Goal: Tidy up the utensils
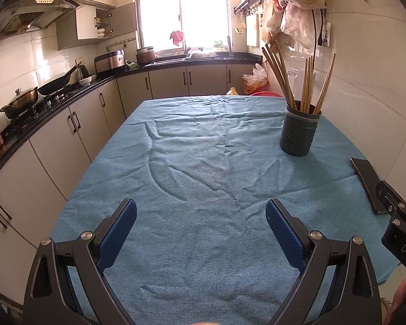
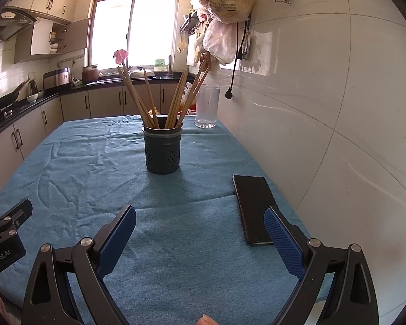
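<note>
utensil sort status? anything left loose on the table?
Looks done: the chopsticks all stand in the dark holder; none lie on the blue cloth. In hand: nothing; left gripper and right gripper are both open and empty. Left: no loose utensils visible, only a phone and a clear glass.

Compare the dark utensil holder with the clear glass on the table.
The utensil holder is dark, opaque and perforated; the glass is clear. The holder is packed with wooden chopsticks; the glass looks empty. The holder stands nearer, the glass farther back by the wall. Both stand upright on the blue cloth.
</note>
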### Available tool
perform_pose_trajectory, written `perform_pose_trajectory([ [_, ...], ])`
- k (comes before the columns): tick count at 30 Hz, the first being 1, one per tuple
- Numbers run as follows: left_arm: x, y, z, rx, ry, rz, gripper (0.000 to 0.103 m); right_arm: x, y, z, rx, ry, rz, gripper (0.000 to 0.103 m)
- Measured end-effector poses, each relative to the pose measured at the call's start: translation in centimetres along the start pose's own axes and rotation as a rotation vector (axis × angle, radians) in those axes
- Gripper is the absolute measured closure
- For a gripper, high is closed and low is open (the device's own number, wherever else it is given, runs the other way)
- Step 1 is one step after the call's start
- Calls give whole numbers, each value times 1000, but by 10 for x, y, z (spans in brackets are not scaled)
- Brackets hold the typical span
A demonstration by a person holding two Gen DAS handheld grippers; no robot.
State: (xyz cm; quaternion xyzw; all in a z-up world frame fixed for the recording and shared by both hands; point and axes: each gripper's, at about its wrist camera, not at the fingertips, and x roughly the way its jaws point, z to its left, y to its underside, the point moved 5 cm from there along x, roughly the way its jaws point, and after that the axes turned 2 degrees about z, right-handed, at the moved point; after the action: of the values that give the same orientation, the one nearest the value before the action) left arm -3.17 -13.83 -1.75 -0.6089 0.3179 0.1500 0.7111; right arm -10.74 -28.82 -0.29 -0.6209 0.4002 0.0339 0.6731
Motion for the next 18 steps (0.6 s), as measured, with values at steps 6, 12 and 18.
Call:
perform_pose_trajectory([
  [6, 7, 1, 1, -8, -4, 12, 8, 8, 1, 3, -11, -3, 18, 5],
  [12, 18, 2, 1, 5, -6, 32, 8, 23, 3, 6, -13, -6, 43, 5],
  [18, 27, 2, 2, 9, -10, 47, 8, 31, 3, 9, -16, -12, 58, 5],
])
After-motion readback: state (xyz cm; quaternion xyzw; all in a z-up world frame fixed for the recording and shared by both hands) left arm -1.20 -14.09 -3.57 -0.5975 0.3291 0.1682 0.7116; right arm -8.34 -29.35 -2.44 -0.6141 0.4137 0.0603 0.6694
